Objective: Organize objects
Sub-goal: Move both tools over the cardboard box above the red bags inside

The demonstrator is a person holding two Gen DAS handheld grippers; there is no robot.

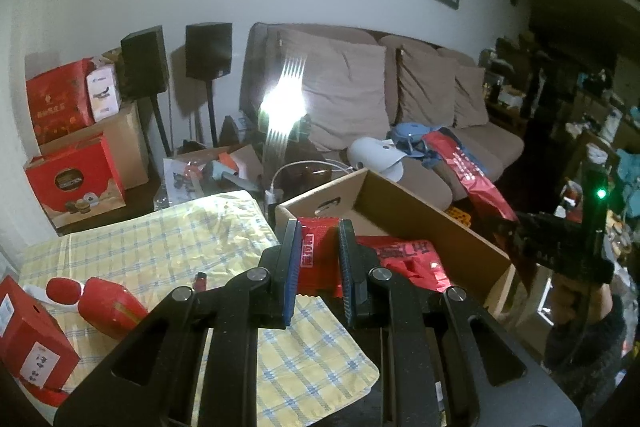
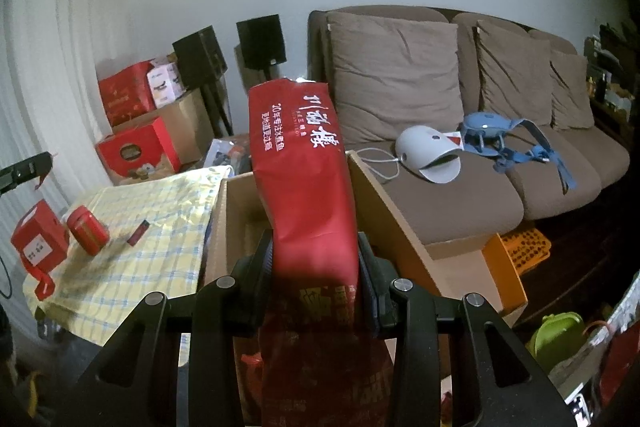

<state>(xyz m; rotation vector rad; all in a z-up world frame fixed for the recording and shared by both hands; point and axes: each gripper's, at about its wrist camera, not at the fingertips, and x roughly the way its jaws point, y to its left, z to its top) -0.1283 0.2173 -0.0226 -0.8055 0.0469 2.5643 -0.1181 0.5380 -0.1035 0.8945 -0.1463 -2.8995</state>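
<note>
Clearly, we have a small red packet (image 1: pixel 318 257) pinched in the left gripper (image 1: pixel 319 263), its blue ribbed jaws pressed against the packet's glossy, crinkled sides above the near corner of the cardboard box (image 1: pixel 420 205). Our right gripper (image 2: pixel 318 279) clamps a tall red bag (image 2: pixel 308 187), a smooth foil pouch with white lettering that stands upright over the same box (image 2: pixel 384 195), its jaws squeezed into the bag's lower half.

From the left wrist we see more shiny red wrappers (image 1: pixel 408 259) lying inside the box, and the right gripper (image 1: pixel 568 239) off to the side with the bag (image 1: pixel 476 179) slanting up from it. Only this view shows the bright glare (image 1: pixel 280 107) in front of the sofa (image 1: pixel 400 95).

From the right wrist the box's plain brown walls are open and matte. Beside it the table wears a soft yellow checked cloth (image 2: pixel 140 227), carrying a round red tin (image 2: pixel 88 229), a square red carton (image 2: pixel 38 241) and a small dark red lighter-shaped thing (image 2: pixel 138 231). This view alone shows the orange perforated crate (image 2: pixel 520 247) under the sofa's front and the green tub (image 2: pixel 560 335) low at right. On the sofa cushions (image 2: pixel 460 191) rest a smooth white domed device (image 2: pixel 428 153) and a blue strapped gadget (image 2: pixel 496 131).
</note>
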